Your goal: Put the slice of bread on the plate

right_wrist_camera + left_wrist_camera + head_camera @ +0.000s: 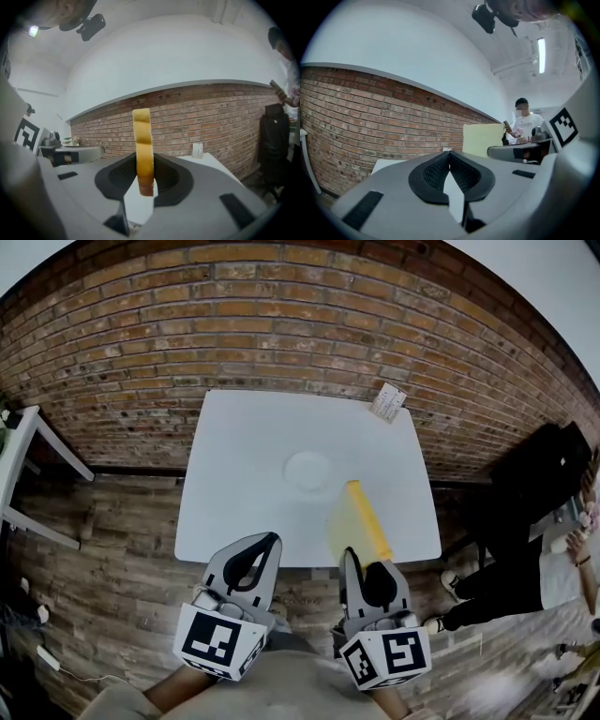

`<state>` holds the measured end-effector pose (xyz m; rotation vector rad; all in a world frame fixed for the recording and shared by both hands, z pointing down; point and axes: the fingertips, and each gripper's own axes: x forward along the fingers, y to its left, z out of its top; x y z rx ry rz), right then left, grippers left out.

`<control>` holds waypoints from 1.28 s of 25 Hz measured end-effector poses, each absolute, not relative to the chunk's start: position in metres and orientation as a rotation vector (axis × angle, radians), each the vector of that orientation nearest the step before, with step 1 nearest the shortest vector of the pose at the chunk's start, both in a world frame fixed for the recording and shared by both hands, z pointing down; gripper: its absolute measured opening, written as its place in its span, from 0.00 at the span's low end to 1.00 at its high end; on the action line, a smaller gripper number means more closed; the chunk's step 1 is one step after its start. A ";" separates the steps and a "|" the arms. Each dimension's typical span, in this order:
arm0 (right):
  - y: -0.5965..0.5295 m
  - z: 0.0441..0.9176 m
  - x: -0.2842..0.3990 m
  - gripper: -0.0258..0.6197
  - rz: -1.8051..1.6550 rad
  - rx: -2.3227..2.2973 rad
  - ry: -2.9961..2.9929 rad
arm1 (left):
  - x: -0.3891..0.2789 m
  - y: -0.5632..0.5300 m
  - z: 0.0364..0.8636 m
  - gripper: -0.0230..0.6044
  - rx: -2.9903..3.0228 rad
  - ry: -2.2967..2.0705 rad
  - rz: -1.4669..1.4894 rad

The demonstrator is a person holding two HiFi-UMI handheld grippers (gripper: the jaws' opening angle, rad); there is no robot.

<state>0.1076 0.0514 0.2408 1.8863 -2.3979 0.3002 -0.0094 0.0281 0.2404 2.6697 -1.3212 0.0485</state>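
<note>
The slice of bread (pixel 359 519) stands on edge, pale yellow with a darker crust, over the table's near right part. My right gripper (pixel 350 555) is shut on its lower end; in the right gripper view the bread (pixel 142 140) rises upright between the pads. The round white plate (pixel 307 471) lies in the middle of the white table (pixel 244 446), beyond and left of the bread. My left gripper (pixel 271 540) hovers at the table's near edge, shut with nothing in it. From the left gripper view the bread (pixel 482 138) shows as a flat pale square to the right.
A small upright card (pixel 387 401) stands at the table's far right corner. A brick wall (pixel 281 315) runs behind the table. A white rack (pixel 28 465) stands at the left. A person (pixel 525 577) sits at the right beside a dark chair (pixel 548 465).
</note>
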 end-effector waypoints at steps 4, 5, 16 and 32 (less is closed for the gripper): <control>0.035 0.246 0.118 0.19 0.309 1.876 -2.400 | 0.000 0.010 0.243 0.05 2.664 -1.334 0.050; 0.032 0.247 0.121 0.19 0.314 1.875 -2.400 | 0.003 0.007 0.244 0.05 2.664 -1.335 0.052; 0.001 0.257 0.127 0.19 0.371 1.834 -2.442 | 0.009 -0.019 0.248 0.05 2.642 -1.373 0.095; -0.031 0.279 0.130 0.19 0.478 1.868 -2.401 | 0.020 -0.059 0.268 0.05 2.648 -1.288 0.171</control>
